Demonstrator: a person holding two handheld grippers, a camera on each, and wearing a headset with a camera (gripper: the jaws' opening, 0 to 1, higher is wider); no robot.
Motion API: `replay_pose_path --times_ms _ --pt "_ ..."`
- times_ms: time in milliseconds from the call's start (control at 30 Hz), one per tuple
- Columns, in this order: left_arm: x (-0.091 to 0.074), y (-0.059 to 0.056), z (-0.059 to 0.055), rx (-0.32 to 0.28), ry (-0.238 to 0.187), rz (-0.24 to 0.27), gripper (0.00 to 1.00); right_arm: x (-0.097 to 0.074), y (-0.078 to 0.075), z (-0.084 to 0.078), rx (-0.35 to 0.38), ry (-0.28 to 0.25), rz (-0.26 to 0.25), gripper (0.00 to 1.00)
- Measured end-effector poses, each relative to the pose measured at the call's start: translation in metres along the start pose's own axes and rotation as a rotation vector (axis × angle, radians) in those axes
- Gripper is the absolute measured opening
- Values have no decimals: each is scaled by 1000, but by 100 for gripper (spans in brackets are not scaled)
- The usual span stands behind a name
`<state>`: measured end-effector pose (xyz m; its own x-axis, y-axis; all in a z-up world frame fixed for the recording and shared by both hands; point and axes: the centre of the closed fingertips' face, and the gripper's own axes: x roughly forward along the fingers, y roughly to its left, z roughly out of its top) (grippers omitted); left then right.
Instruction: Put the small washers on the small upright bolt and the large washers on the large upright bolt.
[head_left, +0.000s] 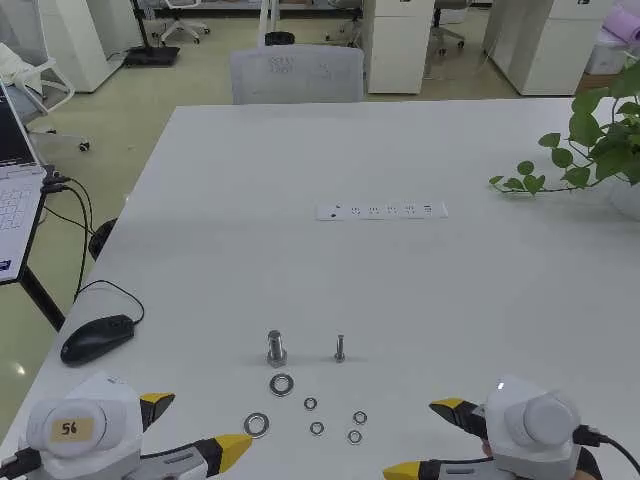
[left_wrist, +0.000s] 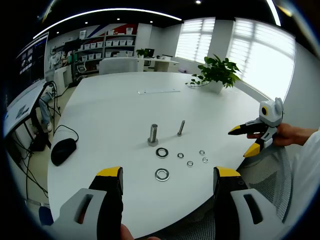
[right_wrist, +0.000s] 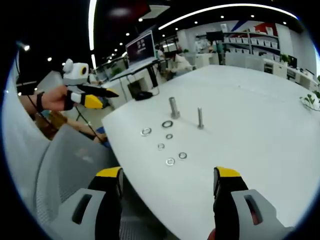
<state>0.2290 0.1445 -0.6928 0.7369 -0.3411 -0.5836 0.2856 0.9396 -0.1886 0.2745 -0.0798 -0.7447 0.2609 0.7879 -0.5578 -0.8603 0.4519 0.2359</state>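
On the white table (head_left: 400, 290) a large upright bolt (head_left: 277, 347) stands left of a small upright bolt (head_left: 340, 348). Two large washers (head_left: 281, 384) (head_left: 257, 424) lie flat in front of the large bolt. Several small washers (head_left: 310, 404) lie just right of them. My left gripper (head_left: 200, 425) hovers open at the table's near left edge, and my right gripper (head_left: 420, 440) is open at the near right. Both are empty and clear of the washers. In the left gripper view the bolts (left_wrist: 153, 135) stand ahead of the open jaws.
A black mouse (head_left: 97, 338) with its cable lies at the left edge. A white power strip (head_left: 381, 211) lies mid-table beyond the bolts. A potted plant (head_left: 595, 140) is at the far right, a laptop (head_left: 10, 190) off the left side, and a chair (head_left: 295, 73) at the far end.
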Motion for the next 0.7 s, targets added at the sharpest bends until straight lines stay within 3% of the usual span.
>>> replay_pose_path --times_ms 700 --pt "0 -1 0 -1 -1 -4 73 1 1 0 -1 2 3 75"
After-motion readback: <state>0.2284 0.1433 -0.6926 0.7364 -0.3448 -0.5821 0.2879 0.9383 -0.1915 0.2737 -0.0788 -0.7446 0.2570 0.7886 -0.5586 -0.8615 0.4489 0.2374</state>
